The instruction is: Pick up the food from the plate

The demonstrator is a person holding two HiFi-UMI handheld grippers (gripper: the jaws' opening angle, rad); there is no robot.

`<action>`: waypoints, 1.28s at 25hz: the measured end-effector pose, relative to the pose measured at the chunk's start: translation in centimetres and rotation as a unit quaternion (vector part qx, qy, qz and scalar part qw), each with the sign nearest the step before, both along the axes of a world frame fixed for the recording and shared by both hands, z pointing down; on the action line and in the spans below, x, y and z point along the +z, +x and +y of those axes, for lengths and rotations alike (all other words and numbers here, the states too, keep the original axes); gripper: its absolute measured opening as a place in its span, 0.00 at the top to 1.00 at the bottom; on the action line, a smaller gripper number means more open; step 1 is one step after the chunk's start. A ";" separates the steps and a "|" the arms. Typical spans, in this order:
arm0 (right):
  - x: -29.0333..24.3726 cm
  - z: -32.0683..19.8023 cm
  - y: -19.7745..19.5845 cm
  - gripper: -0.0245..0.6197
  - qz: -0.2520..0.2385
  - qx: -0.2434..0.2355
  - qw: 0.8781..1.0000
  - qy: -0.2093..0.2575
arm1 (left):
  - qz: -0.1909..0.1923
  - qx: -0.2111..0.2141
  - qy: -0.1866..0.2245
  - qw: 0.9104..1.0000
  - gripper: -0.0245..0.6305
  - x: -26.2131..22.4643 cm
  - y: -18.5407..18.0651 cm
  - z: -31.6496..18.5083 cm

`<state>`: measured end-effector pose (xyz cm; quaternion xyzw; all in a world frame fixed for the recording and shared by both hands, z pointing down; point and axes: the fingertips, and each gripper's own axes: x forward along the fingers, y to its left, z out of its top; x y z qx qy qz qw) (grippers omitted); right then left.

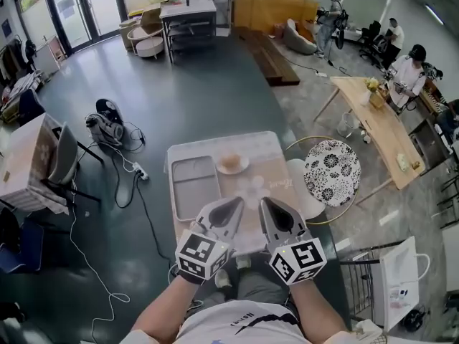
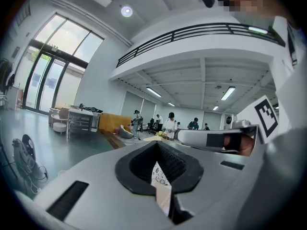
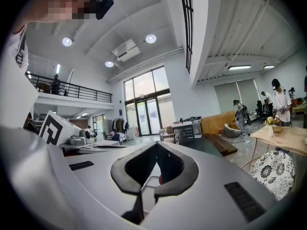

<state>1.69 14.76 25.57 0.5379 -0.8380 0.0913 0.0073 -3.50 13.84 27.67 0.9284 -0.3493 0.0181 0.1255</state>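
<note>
A small white plate (image 1: 242, 168) stands at the far middle of the pale table (image 1: 267, 146) and carries a round tan piece of food (image 1: 229, 162). My left gripper (image 1: 235, 205) and right gripper (image 1: 265, 205) hover side by side over the table's near edge, well short of the plate. Both point toward it, with jaws together and nothing between them. The left gripper view shows its jaws (image 2: 156, 147) closed, and the right gripper view shows the same (image 3: 156, 147). Neither gripper view shows the plate.
A grey rectangular tray (image 1: 195, 186) lies on the table, left of the plate. A round black-and-white patterned seat (image 1: 331, 172) and a white stool (image 1: 307, 198) stand to the right. Cables and a power strip (image 1: 140, 172) lie on the floor at left. A white bag (image 1: 398, 282) stands at lower right.
</note>
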 end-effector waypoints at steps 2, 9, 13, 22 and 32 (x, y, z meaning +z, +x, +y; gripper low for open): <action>0.6 -1.4 0.1 0.94 -0.003 -0.001 1.000 -0.003 | -0.003 -0.002 -0.003 1.000 0.96 0.6 0.1 -1.4; 3.3 -7.7 0.7 0.94 -0.015 -0.008 1.000 -0.022 | -0.025 -0.007 -0.014 1.000 0.96 3.8 1.0 -7.4; 5.6 -12.0 1.1 0.94 -0.019 -0.021 0.999 -0.040 | -0.039 -0.013 -0.027 0.999 0.96 6.4 1.9 -11.7; 12.0 -20.9 2.2 0.94 -0.008 -0.045 0.996 -0.071 | -0.064 -0.026 -0.055 0.996 0.96 13.6 3.8 -20.8; 19.7 -27.0 2.7 0.94 -0.014 -0.045 0.992 -0.116 | -0.103 -0.011 -0.072 0.992 0.96 21.4 4.7 -26.9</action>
